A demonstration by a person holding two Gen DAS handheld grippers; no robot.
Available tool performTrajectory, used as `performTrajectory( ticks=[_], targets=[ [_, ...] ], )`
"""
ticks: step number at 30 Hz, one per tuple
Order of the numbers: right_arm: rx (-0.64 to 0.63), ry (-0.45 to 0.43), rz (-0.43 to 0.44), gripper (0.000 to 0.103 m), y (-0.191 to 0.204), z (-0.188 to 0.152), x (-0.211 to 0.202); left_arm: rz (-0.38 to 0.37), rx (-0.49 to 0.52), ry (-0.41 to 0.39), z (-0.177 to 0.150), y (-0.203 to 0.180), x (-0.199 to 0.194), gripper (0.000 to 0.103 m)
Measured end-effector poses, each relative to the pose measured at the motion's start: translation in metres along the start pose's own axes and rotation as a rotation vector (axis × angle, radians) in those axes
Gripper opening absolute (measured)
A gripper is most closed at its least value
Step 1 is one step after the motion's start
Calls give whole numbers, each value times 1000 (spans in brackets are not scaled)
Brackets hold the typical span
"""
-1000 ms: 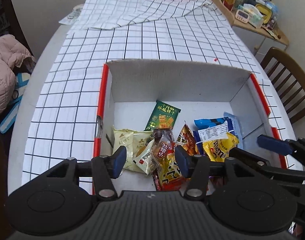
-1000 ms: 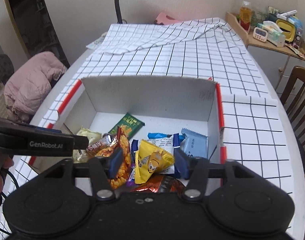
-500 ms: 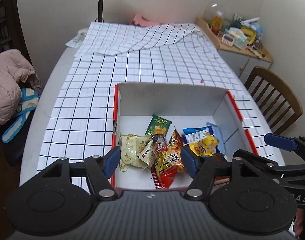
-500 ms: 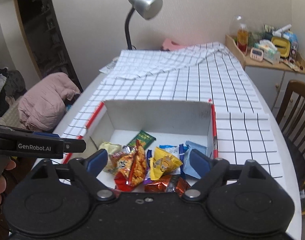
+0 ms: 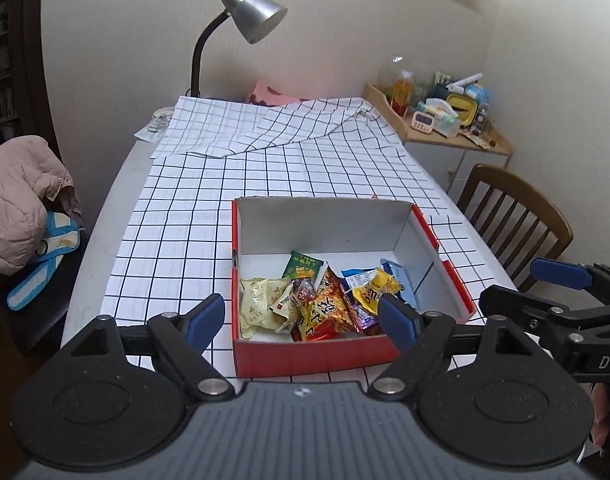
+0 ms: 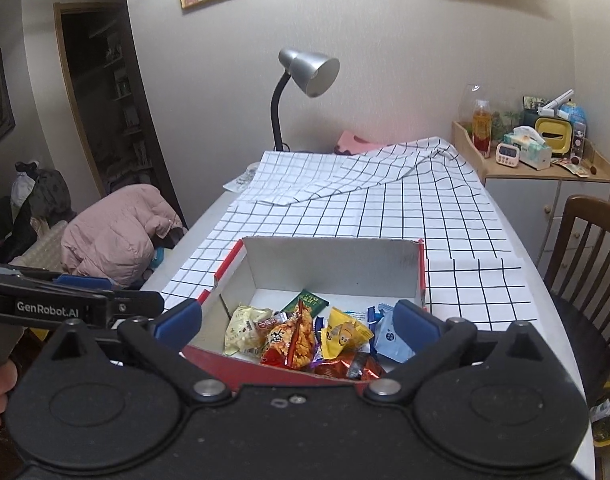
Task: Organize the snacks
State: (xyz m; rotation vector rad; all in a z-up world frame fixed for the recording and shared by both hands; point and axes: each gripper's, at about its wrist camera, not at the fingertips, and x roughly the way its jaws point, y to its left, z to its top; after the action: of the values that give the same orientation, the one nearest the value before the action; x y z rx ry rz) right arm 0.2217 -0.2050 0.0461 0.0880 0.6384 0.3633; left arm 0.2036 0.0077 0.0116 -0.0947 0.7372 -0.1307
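A red box with white inner walls (image 5: 317,354) stands on the checked tablecloth, and several snack packets lie in its near half. Among them are a green packet (image 5: 303,266), pale yellow packets (image 5: 261,304), a red-orange packet (image 5: 329,312), a yellow packet (image 6: 343,332) and a light blue packet (image 6: 391,338). My left gripper (image 5: 301,318) hovers above the box's near wall; its jaws are opening and grip nothing. My right gripper (image 6: 297,317) hangs over the near right corner, its jaws also opening and empty. One blue finger of the right gripper (image 5: 561,276) shows at the right edge of the left wrist view.
A silver desk lamp (image 5: 253,20) stands at the table's far end beside a folded part of the cloth (image 5: 273,128). A wooden chair (image 5: 513,216) is at the right edge, and a pink jacket (image 5: 17,200) lies on a seat to the left. A cluttered side cabinet (image 6: 545,176) stands far right.
Both grippers have risen and drawn back from the box, and their jaws have spread wider. The snack packets lie where they were inside the box.
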Motion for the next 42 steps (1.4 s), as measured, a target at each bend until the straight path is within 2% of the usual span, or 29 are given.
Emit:
performTrajectory(
  ticks=[7,19,26,42],
  targets=[
    [9,-30,9,103,6,-11,-21,-25,-10,-25,-14,0,-18,99],
    [-7,-42,-28,103,13,-14,-46,33,5,-47,-23,-14,-40,99],
    [7,-46,-22,103,10,-13,-55,43,-10,-57,-19,-16,-50,99],
    [-1,-68,-27,103,14,-7,-69,35,-11,-22,-19,-26,-57,99]
  ],
)
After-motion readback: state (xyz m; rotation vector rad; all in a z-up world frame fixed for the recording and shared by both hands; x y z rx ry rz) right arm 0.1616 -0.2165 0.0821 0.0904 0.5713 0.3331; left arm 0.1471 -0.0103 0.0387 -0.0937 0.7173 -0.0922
